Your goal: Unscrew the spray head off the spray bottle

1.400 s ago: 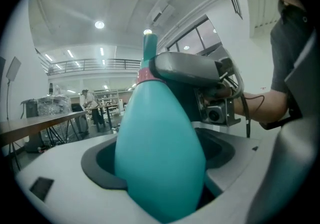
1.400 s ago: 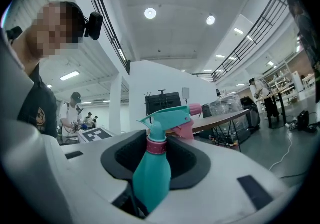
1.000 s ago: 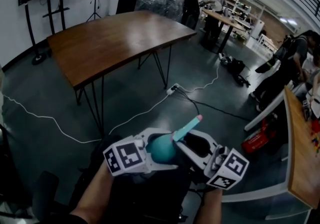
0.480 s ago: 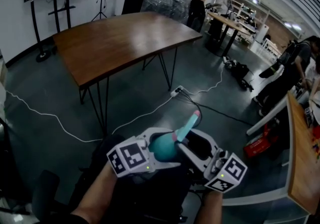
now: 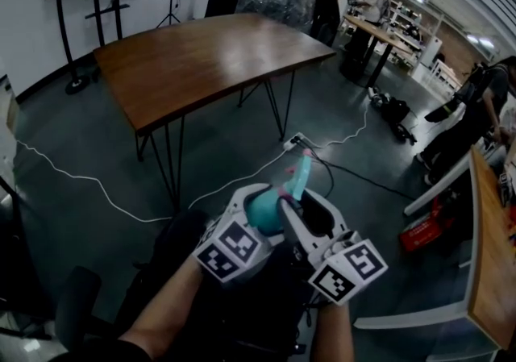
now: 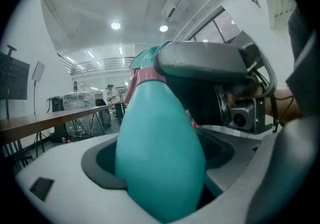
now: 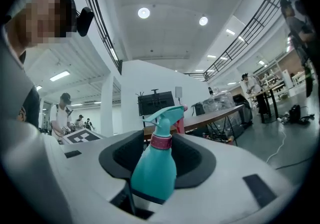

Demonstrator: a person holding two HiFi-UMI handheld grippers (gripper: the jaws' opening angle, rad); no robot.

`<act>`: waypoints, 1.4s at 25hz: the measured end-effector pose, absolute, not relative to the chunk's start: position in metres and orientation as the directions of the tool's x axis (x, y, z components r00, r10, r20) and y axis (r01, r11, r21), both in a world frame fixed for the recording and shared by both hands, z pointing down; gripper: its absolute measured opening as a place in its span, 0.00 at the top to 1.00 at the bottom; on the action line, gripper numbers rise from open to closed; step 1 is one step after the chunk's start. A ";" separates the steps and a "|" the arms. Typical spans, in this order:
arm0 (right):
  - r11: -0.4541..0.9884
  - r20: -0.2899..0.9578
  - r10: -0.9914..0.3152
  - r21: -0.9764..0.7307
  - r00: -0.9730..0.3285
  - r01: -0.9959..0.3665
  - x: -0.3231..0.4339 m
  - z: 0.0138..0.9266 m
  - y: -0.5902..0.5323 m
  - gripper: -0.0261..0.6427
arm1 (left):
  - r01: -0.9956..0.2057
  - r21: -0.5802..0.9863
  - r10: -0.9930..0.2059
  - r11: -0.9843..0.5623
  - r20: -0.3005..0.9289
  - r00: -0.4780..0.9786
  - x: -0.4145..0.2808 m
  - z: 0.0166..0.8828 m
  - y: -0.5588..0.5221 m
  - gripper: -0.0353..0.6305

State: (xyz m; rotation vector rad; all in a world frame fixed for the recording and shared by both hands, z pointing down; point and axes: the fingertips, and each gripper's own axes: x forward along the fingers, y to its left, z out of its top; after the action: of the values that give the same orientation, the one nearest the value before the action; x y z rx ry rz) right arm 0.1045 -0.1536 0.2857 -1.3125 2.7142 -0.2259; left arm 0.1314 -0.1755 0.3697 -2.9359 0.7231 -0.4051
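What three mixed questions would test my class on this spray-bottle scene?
1. The collar under the spray head of the teal plastic spray bottle is: A pink, B yellow, C black.
2. True or false: the bottle lies on the brown wooden table.
3. Which tongs clamp the bottle's body?
Key: 1 A. 2 False: it is held up in the air. 3 The left tongs; the right tongs stand open around its neck.

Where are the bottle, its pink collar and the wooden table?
bottle (image 6: pixel 160 158): left gripper view, on its teal body.
collar (image 7: pixel 161 141): right gripper view, on the pink ring.
table (image 5: pixel 201 54): head view, on its bare top.
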 end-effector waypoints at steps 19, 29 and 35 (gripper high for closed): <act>0.659 -0.022 -0.741 -0.211 -0.671 -0.722 0.111 0.289 -0.149 0.76 | -0.340 -0.114 -0.358 -0.934 0.254 0.899 0.135 0.371 -0.158 0.30; 0.742 -0.045 -0.656 -0.219 -0.753 -0.634 0.113 0.285 -0.141 0.76 | -0.168 -0.024 -0.168 -0.986 0.238 0.957 0.140 0.366 -0.138 0.30; 0.835 -0.096 -0.537 -0.203 -0.838 -0.512 0.110 0.281 -0.133 0.76 | -0.015 0.022 -0.011 -1.000 0.192 0.981 0.139 0.358 -0.123 0.30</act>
State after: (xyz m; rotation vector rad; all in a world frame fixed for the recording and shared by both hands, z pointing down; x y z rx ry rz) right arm 0.1100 -0.1325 0.2806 -0.8239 2.8648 -0.2548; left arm 0.1387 -0.1226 0.3579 -3.1506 0.0208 -0.3059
